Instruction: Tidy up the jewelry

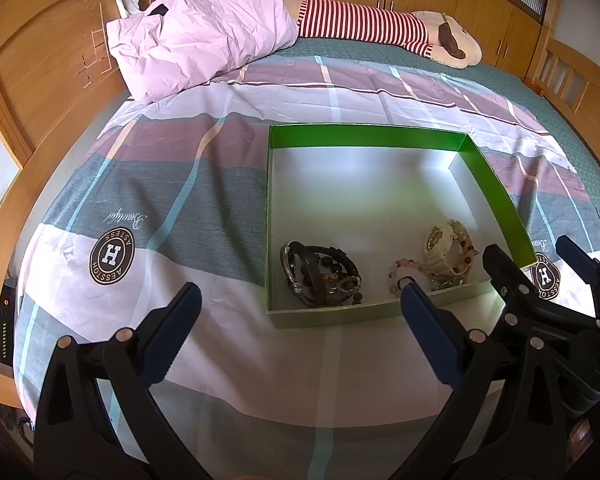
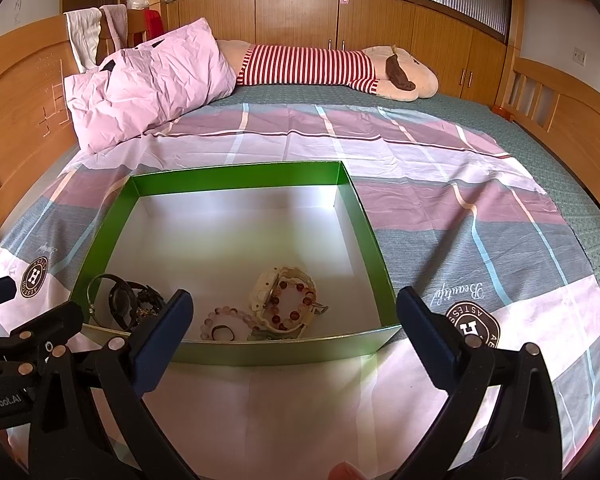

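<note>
A green box (image 1: 496,184) with a white inside lies on the bed; it also shows in the right wrist view (image 2: 376,252). Near its front wall lie a pile of dark bracelets (image 1: 324,274) (image 2: 124,304), a cream watch (image 1: 446,250) (image 2: 284,296) with a red bead bracelet (image 2: 292,300) on it, and a pink bead bracelet (image 1: 408,270) (image 2: 224,322). My left gripper (image 1: 300,300) is open and empty, just in front of the box. My right gripper (image 2: 292,312) is open and empty, over the box's front wall; it also shows in the left wrist view (image 1: 528,256).
The bed has a plaid sheet (image 1: 180,184) with round logos. A pink pillow (image 1: 196,36) and a striped plush toy (image 1: 380,24) lie at the far side. A wooden headboard (image 1: 40,60) stands left, wooden cabinets (image 2: 300,16) behind.
</note>
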A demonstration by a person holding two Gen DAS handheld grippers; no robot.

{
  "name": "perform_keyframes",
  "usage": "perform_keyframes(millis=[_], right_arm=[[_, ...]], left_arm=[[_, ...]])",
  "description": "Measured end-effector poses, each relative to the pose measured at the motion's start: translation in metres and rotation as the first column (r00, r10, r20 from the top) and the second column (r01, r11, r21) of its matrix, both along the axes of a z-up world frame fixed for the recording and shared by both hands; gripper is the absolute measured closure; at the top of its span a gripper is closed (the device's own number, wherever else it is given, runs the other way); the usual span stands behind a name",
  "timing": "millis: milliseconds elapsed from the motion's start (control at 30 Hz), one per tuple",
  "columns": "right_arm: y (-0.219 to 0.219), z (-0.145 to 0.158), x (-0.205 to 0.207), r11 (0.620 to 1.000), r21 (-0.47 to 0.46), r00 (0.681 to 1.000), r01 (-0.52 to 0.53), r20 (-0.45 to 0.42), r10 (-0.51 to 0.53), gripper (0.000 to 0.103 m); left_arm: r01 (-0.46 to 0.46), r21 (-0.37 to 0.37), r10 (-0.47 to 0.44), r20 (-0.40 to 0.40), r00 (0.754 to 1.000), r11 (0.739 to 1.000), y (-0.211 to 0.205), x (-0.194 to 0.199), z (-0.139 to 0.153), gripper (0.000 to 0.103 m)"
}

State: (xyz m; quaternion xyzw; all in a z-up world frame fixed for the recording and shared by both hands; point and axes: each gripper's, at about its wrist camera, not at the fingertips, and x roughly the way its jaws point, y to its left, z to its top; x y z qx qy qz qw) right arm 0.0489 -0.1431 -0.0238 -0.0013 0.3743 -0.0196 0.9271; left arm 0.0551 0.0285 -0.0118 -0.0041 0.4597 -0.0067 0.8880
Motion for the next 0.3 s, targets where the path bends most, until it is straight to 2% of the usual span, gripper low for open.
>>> perform_keyframes(millis=[300], right_arm=[[0.0023, -0.0002, 0.0006, 1.000, -0.015, 1.000, 0.003, -0.008, -0.003, 0.002]], left_arm=[[0.003, 0.002, -0.003, -0.010, 1.000, 1.000, -0.0008, 0.0015, -0.0013, 0.002]])
